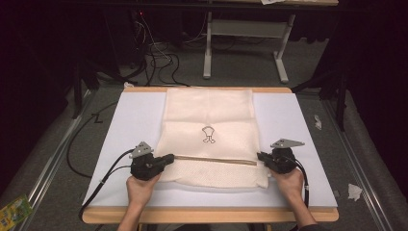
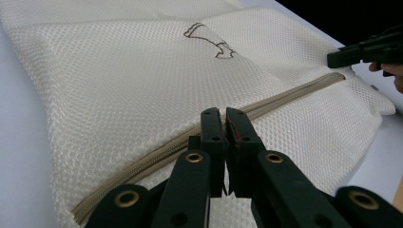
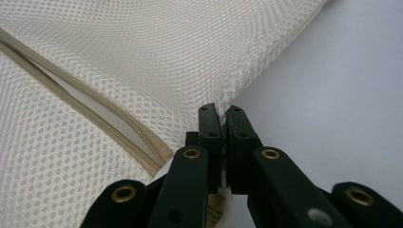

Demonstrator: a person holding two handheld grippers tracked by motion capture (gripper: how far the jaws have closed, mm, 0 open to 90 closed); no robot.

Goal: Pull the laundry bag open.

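A cream mesh bag [image 1: 209, 115] with a small dark printed figure [image 1: 208, 134] lies flat on a white board [image 1: 134, 115]. A tan zipper [image 1: 216, 160] runs across its near part. My left gripper [image 1: 168, 157] is at the zipper's left end, jaws together on the bag right at the zipper line [image 2: 285, 97]; what exactly sits between the pads is hidden. My right gripper [image 1: 260, 156] is shut on the bag's right edge [image 3: 247, 71] beside the zipper's end [image 3: 152, 152], with mesh pinched between its jaws. In the left gripper view the right gripper [image 2: 361, 51] shows far off.
The board rests on a wooden table [image 1: 207, 215] whose front edge is close to the person's hands. Cables [image 1: 159, 57] and a table frame [image 1: 245, 43] stand on the floor beyond. Scraps of paper [image 1: 354, 191] lie on the floor at right.
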